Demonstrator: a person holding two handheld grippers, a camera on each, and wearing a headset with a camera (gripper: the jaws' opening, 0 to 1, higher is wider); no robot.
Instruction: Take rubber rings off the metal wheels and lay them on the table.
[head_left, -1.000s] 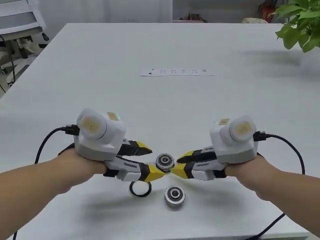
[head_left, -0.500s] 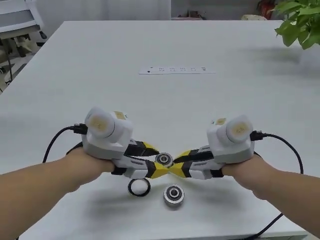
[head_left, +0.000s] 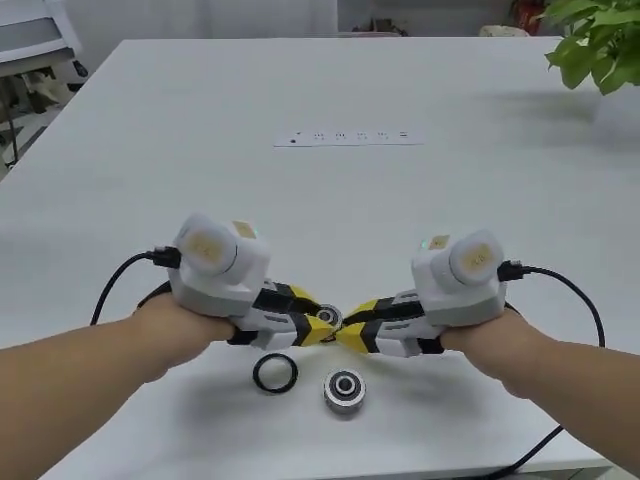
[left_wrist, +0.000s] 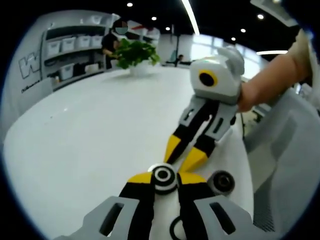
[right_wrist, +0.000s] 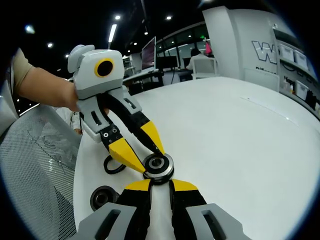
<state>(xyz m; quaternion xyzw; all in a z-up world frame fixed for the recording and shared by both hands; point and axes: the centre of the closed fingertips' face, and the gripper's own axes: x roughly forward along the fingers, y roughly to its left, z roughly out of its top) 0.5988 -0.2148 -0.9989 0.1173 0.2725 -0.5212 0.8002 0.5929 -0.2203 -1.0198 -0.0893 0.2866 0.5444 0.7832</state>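
Item: we are clamping a metal wheel in left tongs, steadying it for closed right tongs at its rim.

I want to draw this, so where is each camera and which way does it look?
Head view: on the person's head, looking down at the table, both forearms, the left hand-held gripper and right hand-held gripper.
Left gripper view: rides the left one, looking along its jaws at the wheel; the right one faces it.
Right gripper view: the opposite way, toward the same wheel.
Shared: wheel and loose ring.
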